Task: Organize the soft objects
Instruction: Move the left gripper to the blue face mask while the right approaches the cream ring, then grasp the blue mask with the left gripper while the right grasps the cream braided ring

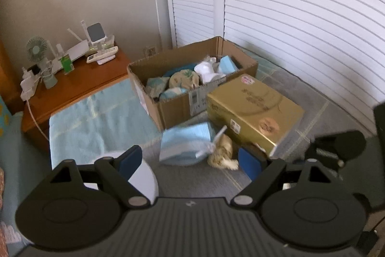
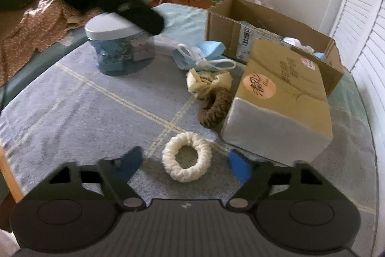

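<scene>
A white scrunchie (image 2: 186,156) lies on the grey checked cloth, just ahead of my open, empty right gripper (image 2: 185,164). A brown scrunchie (image 2: 214,106) and a cream cloth bundle (image 2: 208,82) lie beyond it, beside a gold box (image 2: 286,88). A light blue cloth pack with white ties (image 2: 204,54) lies further back; it also shows in the left wrist view (image 1: 185,145). My left gripper (image 1: 190,160) is open and empty, held above the cloth pack and the cream bundle (image 1: 222,152).
An open cardboard box (image 1: 182,78) holding soft items stands behind the gold box (image 1: 252,110). A clear jar with a pale lid (image 2: 120,45) stands at the left. A wooden side table (image 1: 72,86) holds a fan and gadgets. White louvred doors (image 1: 300,28) are at the right.
</scene>
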`<state>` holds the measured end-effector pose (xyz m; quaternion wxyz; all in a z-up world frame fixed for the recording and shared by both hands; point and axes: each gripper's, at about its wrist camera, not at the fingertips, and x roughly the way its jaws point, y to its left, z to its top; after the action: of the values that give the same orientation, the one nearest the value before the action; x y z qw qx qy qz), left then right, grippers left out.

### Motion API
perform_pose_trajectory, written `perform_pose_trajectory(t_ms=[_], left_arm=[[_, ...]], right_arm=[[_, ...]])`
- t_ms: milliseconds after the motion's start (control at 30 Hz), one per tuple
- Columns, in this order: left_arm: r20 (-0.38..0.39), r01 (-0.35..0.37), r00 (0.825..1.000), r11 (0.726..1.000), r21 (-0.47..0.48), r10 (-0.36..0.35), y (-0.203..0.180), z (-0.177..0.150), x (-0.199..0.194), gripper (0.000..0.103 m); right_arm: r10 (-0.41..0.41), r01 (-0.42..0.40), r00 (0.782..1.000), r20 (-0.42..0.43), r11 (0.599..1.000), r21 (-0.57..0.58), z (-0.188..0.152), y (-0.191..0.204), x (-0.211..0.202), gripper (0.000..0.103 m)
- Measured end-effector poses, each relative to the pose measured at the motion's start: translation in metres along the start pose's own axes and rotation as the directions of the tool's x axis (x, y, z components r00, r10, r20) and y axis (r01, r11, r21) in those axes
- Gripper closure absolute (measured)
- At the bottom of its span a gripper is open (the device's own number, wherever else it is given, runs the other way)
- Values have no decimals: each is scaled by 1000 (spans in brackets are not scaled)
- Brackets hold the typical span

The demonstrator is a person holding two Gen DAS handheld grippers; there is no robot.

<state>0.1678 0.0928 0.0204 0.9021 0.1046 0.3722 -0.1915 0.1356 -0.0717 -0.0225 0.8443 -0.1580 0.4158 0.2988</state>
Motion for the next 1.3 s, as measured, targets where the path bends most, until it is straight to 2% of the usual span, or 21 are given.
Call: perform_pose_trajectory(t_ms=[33,67,300,367,433,500,567,667,833,967,1133,1233,1300], left_arm=[[-12,9,1000,1000,-2,-9,2,5,4,16],[-30,21,999,1000,-8,-21,5,11,10,16],[-161,77,983,995,-67,-86,20,43,52,16],[-218,102,968,990,-96,-121,24,50,67,16],[-281,122,946,981,-153,-161,29,56,83,16],[-328,115,927,970,-213,-182,35,59,97,16],[-375,117,905,965,-233,-200,37,61,108,16],[-412,91,895,973,-213,-174,37,60,120,16],[-464,86,865,969,-233,-188,38,53,139,16],[-485,75,856,972,-223,-177,37,49,150,16],[-484,80,855,968,-237,-189,38,46,159,16],[-473,86,860,968,-234,-190,36,45,161,19],[-458,92,868,968,-234,-193,35,44,160,24]], right_arm=[[-3,3,1000,1,1000,-6,0,1,-1,43],[-3,3,1000,0,1000,-12,0,1,-1,46],[14,-14,1000,7,1000,-14,-3,-2,-3,48],[19,-19,1000,10,1000,-18,-4,-3,-4,48],[22,-21,1000,12,999,-25,-4,-3,-4,48],[26,-26,1000,14,999,-28,-5,-3,-4,48],[31,-31,999,19,999,-29,-6,-4,-5,48],[36,-35,999,23,999,-32,-7,-5,-6,48],[46,-45,999,28,998,-36,-8,-7,-7,48],[45,-44,999,28,998,-35,-8,-6,-7,48],[46,-45,999,27,998,-36,-7,-6,-7,48],[46,-45,999,28,998,-35,-7,-6,-7,48],[45,-45,999,29,999,-30,-7,-7,-8,48]])
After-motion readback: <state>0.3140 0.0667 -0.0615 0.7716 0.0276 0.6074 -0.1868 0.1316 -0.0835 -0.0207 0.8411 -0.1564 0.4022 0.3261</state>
